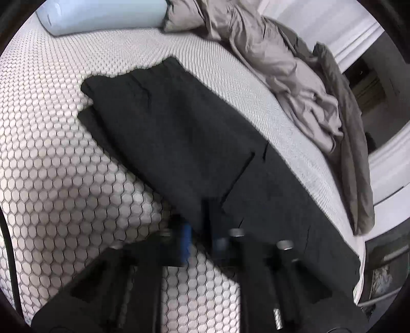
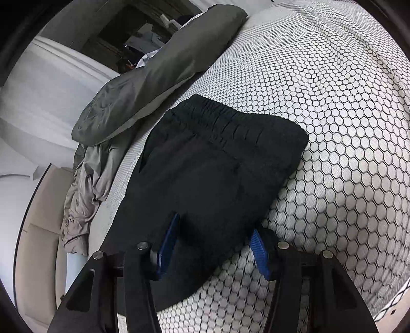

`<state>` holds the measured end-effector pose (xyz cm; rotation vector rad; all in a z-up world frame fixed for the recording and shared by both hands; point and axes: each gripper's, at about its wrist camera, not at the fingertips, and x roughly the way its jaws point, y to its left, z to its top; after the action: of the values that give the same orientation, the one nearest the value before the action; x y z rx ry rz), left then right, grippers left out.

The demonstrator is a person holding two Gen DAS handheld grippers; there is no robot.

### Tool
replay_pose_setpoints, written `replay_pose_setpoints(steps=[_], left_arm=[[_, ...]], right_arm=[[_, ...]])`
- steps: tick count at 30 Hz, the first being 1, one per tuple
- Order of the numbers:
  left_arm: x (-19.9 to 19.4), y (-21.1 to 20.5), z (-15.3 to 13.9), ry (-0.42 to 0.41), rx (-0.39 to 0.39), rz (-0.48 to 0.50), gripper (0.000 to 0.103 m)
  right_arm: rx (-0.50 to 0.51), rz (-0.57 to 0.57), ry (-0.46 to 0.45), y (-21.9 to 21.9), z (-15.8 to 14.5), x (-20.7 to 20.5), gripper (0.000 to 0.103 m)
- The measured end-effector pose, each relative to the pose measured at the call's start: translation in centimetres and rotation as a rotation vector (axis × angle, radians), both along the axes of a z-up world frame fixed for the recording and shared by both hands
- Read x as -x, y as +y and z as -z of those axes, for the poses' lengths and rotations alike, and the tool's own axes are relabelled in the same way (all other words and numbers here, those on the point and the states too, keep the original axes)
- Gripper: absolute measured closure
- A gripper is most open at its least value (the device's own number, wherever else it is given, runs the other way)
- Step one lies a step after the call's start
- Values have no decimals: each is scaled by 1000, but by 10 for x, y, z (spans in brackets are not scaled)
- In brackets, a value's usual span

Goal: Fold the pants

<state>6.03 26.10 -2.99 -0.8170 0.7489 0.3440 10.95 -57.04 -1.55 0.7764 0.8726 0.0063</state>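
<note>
Black pants (image 1: 184, 138) lie on a bed with a hexagon-patterned cover (image 1: 51, 166), partly folded over themselves. In the left wrist view my left gripper (image 1: 202, 235) has its blue-padded fingers close together on the near edge of the pants; the picture is blurred there. In the right wrist view the pants (image 2: 217, 158) show their elastic waistband at the far end. My right gripper (image 2: 212, 240) is open, its blue pads wide apart with a fold of the pants between them.
A crumpled grey duvet (image 1: 294, 76) lies along the bed's far side, and a pale pillow (image 1: 102, 15) at the head. In the right wrist view a grey pillow (image 2: 159, 76) and the duvet (image 2: 84, 189) lie left of the pants, by the bed's edge.
</note>
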Motion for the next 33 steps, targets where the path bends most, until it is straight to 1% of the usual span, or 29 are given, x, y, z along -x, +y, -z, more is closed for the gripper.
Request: replay_pose_setpoints(steps=[1, 2, 4, 5, 6, 7, 8, 10, 11, 12, 13, 14, 16, 18, 19, 20, 21, 22, 23, 24, 25, 26, 27, 28, 29, 30, 31, 32, 33], left_arm=[[0, 0, -2, -18, 0, -2, 99], [6, 0, -8, -41, -12, 3, 99], [20, -1, -23, -61, -83, 15, 99], [22, -2, -26, -50, -113, 11, 99], [23, -1, -25, -11, -162, -4, 99], [20, 0, -22, 25, -183, -11, 99], [17, 3, -16, 60, -176, -15, 99], [19, 6, -11, 65, -155, -18, 99], [19, 7, -11, 62, -150, -19, 99], [21, 8, -12, 51, -145, -22, 99], [20, 8, -14, 41, -139, -24, 99], [25, 10, -15, 27, -131, -24, 99], [30, 10, -19, 10, -116, -23, 98], [28, 9, -19, 35, -131, -6, 97], [26, 7, -19, 46, -141, 0, 96], [25, 5, -19, 58, -151, -2, 90], [24, 3, -20, 90, -172, -14, 84], [25, 4, -21, 134, -194, -36, 72], [25, 4, -22, 154, -213, -68, 66], [30, 6, -26, 153, -230, -100, 63], [42, 9, -30, 150, -250, -127, 58], [45, 9, -35, 145, -270, -148, 51], [52, 9, -44, 121, -300, -170, 48], [57, 6, -52, 90, -325, -179, 41], [61, 0, -61, 55, -338, -172, 38], [61, -6, -66, 22, -343, -153, 31], [60, -14, -70, -10, -345, -124, 21], [55, -24, -74, -43, -350, -80, 12], [49, -39, -77, -71, -357, -18, 9]], right_arm=[[-3, 13, 0, 8, 2, -16, 49], [-8, 20, 0, 8, 3, -16, 49], [-12, 27, -5, 9, 4, -16, 49], [-17, 27, -6, 9, 3, -14, 49], [-21, 26, -5, 10, 3, -13, 49], [-24, 23, -7, 8, 2, -12, 49], [-24, 20, -10, 6, 3, -12, 49], [-38, 28, -22, 1, 7, -11, 49], [-51, 39, -33, 0, 9, -13, 51], [-58, 50, -41, 0, 10, -16, 55], [-52, 61, -48, -4, 11, -15, 78], [-34, 83, -58, -5, 9, -13, 90], [-30, 77, -99, -4, -2, -5, 96], [46, 54, -141, 3, -20, 6, 96], [112, 38, -138, 6, -24, 5, 95], [165, 34, -88, 7, -19, 0, 86], [219, 40, -6, 6, -10, -6, 80], [241, 53, 45, 4, -5, -7, 77], [210, 73, 45, -1, -3, -5, 77], [194, 93, 21, -3, -9, 0, 75], [205, 101, 8, -2, -15, 3, 65], [255, 122, -13, 0, -26, 9, 57], [305, 139, -33, 3, -35, 14, 56], [376, 153, -66, 10, -50, 20, 55], [415, 162, -92, 14, -59, 24, 51], [449, 160, -130, 22, -69, 28, 47], [463, 128, -173, 31, -78, 30, 35], [462, 88, -204, 40, -82, 29, 19], [456, 42, -231, 51, -86, 26, 12]])
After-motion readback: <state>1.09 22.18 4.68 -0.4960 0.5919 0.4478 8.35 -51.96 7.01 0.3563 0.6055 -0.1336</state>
